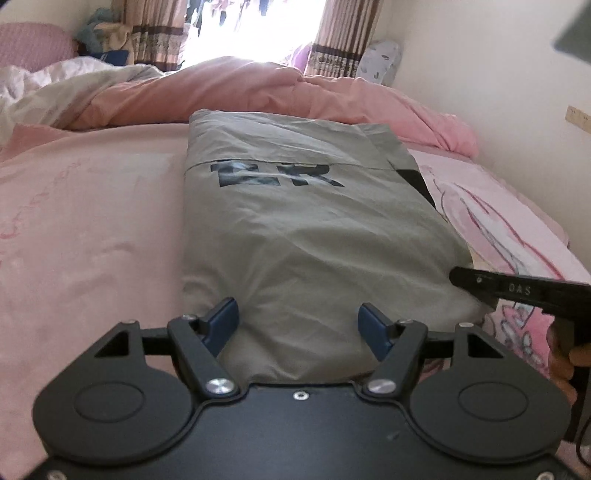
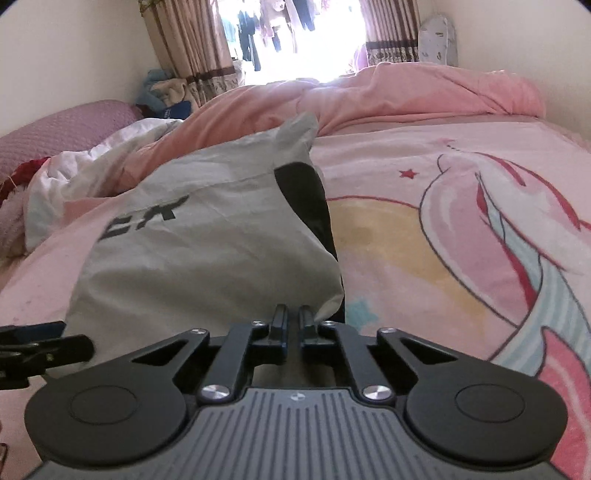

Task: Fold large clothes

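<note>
A grey garment [image 1: 295, 229] with dark block letters lies folded into a long strip on the pink bed; it also shows in the right wrist view [image 2: 207, 258]. My left gripper [image 1: 298, 325] is open, its blue pads on either side of the garment's near end, fabric between them. My right gripper [image 2: 292, 321] has its jaws nearly closed at the garment's near right corner, and fabric appears pinched between them. The right gripper's finger [image 1: 491, 286] shows at the garment's right edge in the left wrist view. A black panel [image 2: 310, 206] runs along the garment's right side.
The bed carries a pink sheet [image 1: 85, 229] and a unicorn-print blanket [image 2: 480, 221]. A bunched pink duvet [image 1: 258, 92] lies beyond the garment. A wall [image 1: 498, 92] runs along the right side. Curtains and a bright window [image 2: 303, 33] stand behind the bed.
</note>
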Motion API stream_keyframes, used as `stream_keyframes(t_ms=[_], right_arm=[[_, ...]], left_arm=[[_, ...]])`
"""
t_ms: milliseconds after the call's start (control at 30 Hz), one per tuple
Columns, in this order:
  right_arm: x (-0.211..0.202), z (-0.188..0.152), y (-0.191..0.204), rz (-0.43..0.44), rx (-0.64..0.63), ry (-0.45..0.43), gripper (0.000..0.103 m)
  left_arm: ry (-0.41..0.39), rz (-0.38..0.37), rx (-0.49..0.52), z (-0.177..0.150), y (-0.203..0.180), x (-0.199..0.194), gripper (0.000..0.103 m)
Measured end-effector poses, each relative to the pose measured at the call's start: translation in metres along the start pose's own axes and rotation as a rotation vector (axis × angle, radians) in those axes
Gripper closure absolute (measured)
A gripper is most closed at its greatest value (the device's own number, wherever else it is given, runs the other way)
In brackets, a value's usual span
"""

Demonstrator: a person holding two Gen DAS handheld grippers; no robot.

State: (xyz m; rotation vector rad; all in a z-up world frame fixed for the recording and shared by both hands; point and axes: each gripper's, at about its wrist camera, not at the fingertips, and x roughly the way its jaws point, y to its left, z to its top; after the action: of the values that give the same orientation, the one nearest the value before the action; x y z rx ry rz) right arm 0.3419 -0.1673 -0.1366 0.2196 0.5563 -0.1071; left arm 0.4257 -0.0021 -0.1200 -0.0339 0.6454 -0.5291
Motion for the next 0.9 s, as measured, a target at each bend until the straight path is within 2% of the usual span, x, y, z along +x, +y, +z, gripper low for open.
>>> stream_keyframes(t_ms=[200, 267, 300, 400, 467, 600, 767, 900], right_arm=[[-0.005, 0.001, 0.002, -0.007, -0.028, 0.006, 0.102], [-0.011, 0.008, 0.003, -0.004, -0.030, 0.026, 0.100], [-0.014, 0.013, 0.005, -0.004, -0.036, 0.022, 0.096], [-0.026, 0.033, 0.014, 0.010, -0.060, -0.064, 0.092], [-0.024, 0.048, 0.022, 0.030, -0.066, -0.084, 0.092], [0.000, 0.064, 0.031, 0.018, -0.082, -0.073, 0.092], [0.030, 0.058, 0.027, 0.003, -0.087, -0.018, 0.093], [0.035, 0.052, 0.023, 0.008, -0.092, -0.019, 0.093]], left_arm=[[-0.015, 0.022, 0.093, -0.004, -0.006, -0.004, 0.032], [-0.004, 0.008, 0.080, 0.005, -0.003, -0.010, 0.033], [-0.008, 0.000, 0.058, 0.011, -0.002, -0.012, 0.033], [-0.081, -0.009, 0.013, 0.034, 0.002, -0.020, 0.033], [-0.096, -0.009, 0.000, 0.051, 0.003, -0.016, 0.033], [-0.063, 0.017, 0.001, 0.065, 0.005, 0.009, 0.033], [-0.027, 0.019, -0.049, 0.058, 0.013, 0.035, 0.032], [-0.017, 0.021, -0.025, 0.053, 0.012, 0.043, 0.032]])
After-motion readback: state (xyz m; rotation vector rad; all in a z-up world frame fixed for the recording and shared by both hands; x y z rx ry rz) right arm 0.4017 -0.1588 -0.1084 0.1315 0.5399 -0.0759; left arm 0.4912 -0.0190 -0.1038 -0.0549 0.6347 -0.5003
